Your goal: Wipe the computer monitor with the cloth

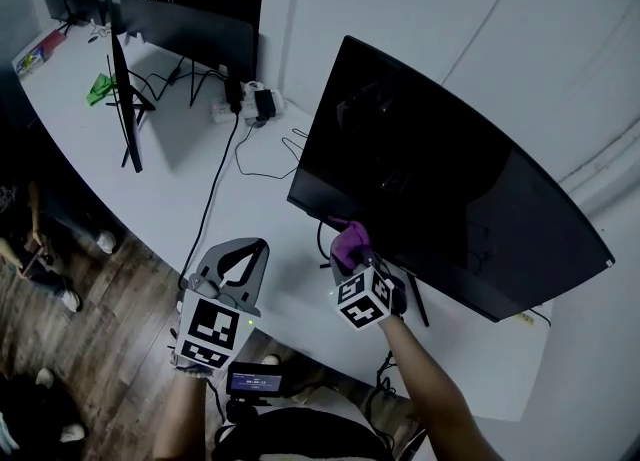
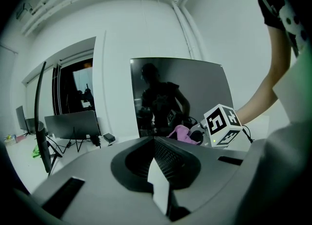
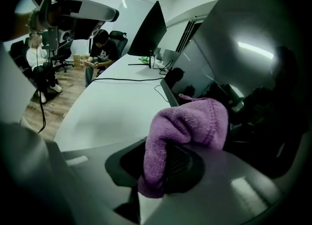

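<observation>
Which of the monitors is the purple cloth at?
The big curved monitor nearest the person; the right claw holds the purple cloth at its lower left edge. The edge-on monitor and the rear monitor stand farther along the desk.

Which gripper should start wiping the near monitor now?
Right. The right gripper is shut on the cloth, by the lower left corner of the monitor. The left gripper is shut, empty, away from it.
</observation>
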